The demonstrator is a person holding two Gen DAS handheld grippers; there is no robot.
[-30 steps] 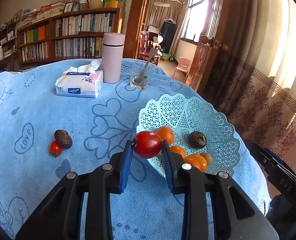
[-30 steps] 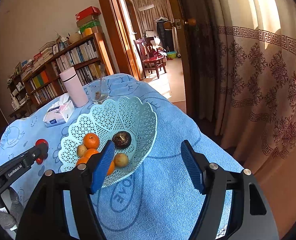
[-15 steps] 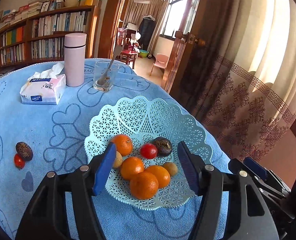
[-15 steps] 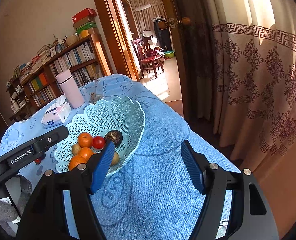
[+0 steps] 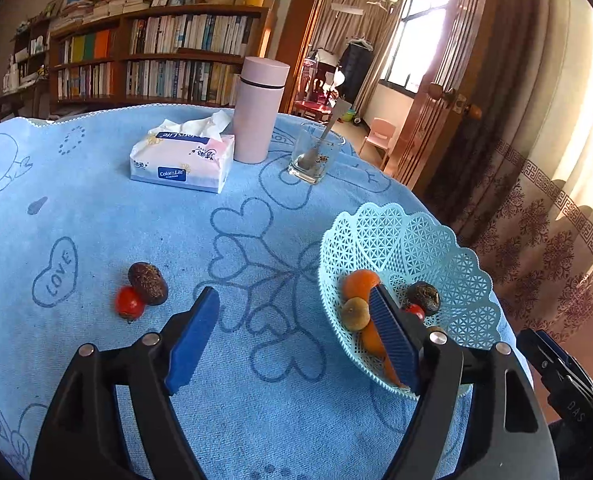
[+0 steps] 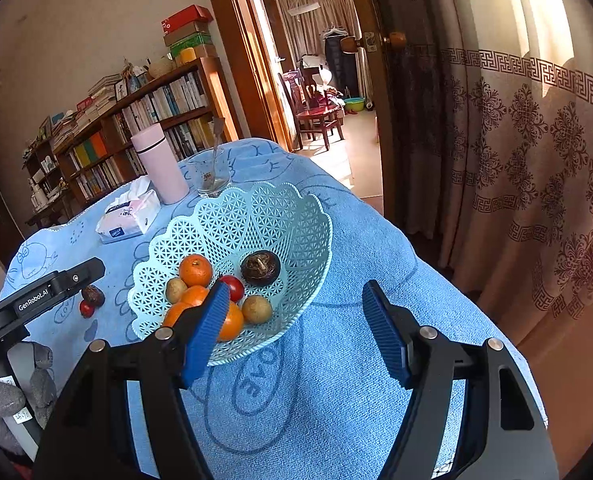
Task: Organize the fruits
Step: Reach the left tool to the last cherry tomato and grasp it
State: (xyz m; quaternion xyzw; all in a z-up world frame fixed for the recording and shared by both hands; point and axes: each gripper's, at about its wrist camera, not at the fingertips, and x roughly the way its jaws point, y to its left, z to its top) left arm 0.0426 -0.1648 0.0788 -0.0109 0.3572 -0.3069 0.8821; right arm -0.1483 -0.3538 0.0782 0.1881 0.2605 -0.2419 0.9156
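A pale teal lattice basket (image 5: 428, 236) (image 6: 256, 220) sits near the table's right edge. It holds several oranges (image 6: 195, 270), a red tomato (image 6: 234, 287), a dark brown fruit (image 6: 260, 267) and small tan fruits (image 6: 256, 309). On the blue cloth to the left lie a small red tomato (image 5: 129, 308) and a dark brown fruit (image 5: 148, 283), touching. My left gripper (image 5: 294, 334) is open and empty, between the loose fruits and the basket. My right gripper (image 6: 296, 328) is open and empty, just in front of the basket.
A tissue pack (image 5: 184, 158), a pink flask (image 5: 260, 116) and a glass with a spoon (image 5: 314, 156) stand at the far side of the table. The table edge drops off right of the basket. A bookshelf and doorway lie beyond.
My left gripper opened and let the red tomato go into the basket, then swung left toward the loose fruits. The right gripper barely moved.
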